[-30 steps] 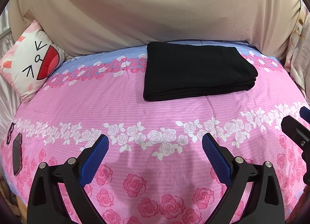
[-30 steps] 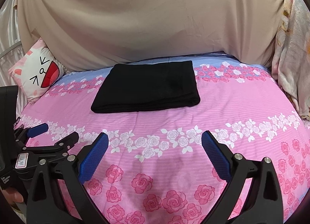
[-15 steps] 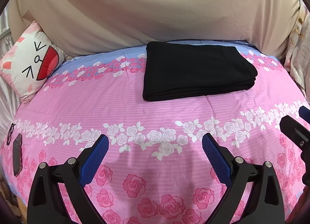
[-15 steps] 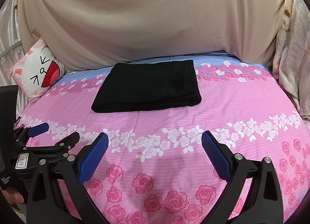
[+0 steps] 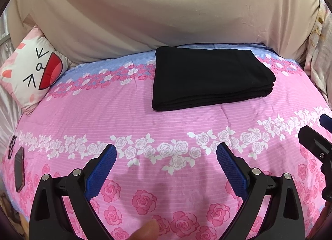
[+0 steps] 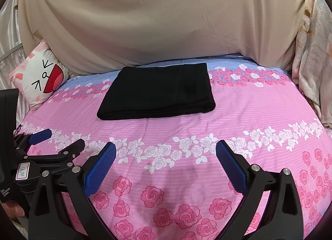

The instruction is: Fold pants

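Nearest: left hand-held gripper (image 5: pixel 166 163) and right hand-held gripper (image 6: pixel 166 162), both spread wide, holding nothing, above the bed (image 5: pixel 186 127). Beyond, well apart: black pants (image 5: pixel 209 78), folded into a flat rectangle, long axis left-right, stacked fold edges facing the grippers. Farthest left: cat pillow (image 5: pixel 33 69).

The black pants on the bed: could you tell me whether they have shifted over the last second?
No. The folded black pants lie in the same spot against the cat pillow and the bedspread's rose bands.
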The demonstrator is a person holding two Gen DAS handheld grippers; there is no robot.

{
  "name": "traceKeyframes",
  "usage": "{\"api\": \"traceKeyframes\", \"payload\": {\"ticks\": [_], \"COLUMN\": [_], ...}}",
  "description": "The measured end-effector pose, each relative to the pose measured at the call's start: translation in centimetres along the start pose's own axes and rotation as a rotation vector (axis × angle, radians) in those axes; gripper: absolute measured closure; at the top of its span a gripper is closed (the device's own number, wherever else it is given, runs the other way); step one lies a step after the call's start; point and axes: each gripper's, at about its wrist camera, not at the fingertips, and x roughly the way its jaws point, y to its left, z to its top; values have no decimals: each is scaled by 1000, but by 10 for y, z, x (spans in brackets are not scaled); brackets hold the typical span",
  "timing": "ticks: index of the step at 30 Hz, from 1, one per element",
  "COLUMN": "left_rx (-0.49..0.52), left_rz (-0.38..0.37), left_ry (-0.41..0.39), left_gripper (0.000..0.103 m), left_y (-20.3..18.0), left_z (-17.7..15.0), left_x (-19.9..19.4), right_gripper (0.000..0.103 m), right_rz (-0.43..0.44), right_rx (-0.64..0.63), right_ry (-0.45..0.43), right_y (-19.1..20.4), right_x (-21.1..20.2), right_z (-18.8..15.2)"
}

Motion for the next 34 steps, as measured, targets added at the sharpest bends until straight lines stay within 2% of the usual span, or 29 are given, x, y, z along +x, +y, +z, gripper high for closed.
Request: {"api": "traceKeyframes", "payload": {"ticks": [27,28,34], "left_rx": [1,0,-5], "left_rz": [-24,-20,-71], "left_ry": [19,27,54], "left_gripper": [8,10,12], "left_y": [0,-1,-2], "left_z": [-2,-1,-4], "left_x": [9,10,13], "right_gripper": [8,8,8], "right_rz": [-5,-5,-5], "right_rx": [1,3,5], "right_ry": [10,9,15], "right_y": [-1,-1,-2], "right_x": [5,5,6], "right_z": [-1,-1,0]}}
